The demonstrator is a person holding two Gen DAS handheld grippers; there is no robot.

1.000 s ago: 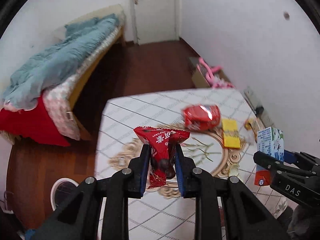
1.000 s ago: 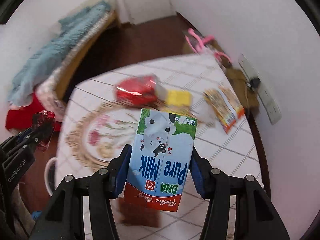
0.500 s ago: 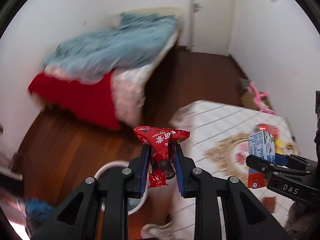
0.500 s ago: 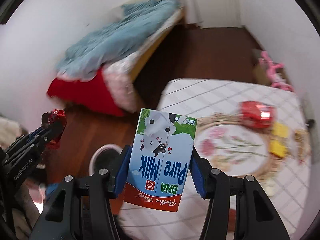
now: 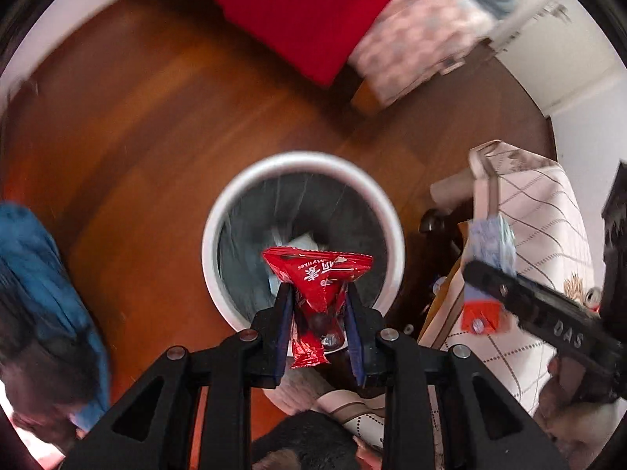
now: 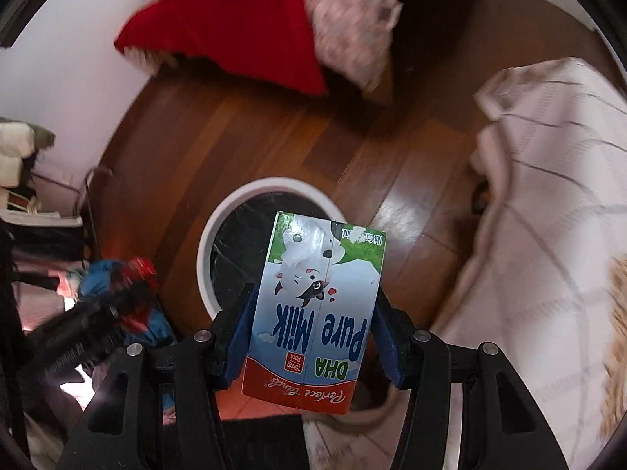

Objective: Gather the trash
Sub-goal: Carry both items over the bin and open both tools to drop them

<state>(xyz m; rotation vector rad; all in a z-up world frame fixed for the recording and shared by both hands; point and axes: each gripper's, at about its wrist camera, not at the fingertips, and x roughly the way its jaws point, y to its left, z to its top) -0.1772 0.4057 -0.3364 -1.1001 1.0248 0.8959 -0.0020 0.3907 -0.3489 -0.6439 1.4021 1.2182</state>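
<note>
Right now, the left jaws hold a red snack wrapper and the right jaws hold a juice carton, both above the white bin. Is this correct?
Not quite. The right gripper holds a milk carton, not juice: the right wrist view reads "Pure Milk". The rest stands: the left gripper holds the red snack wrapper above the white bin.

Left gripper (image 5: 318, 325) pointing down over the white bin (image 5: 243, 180), jaws clamped on a red snack wrapper (image 5: 319, 278), right gripper (image 6: 315, 337) beside it above the same bin, pinching a milk carton (image 6: 317, 309)

Red snack wrapper (image 5: 318, 282) in left tongs (image 5: 317, 327) above white bin (image 5: 301, 166).
</note>
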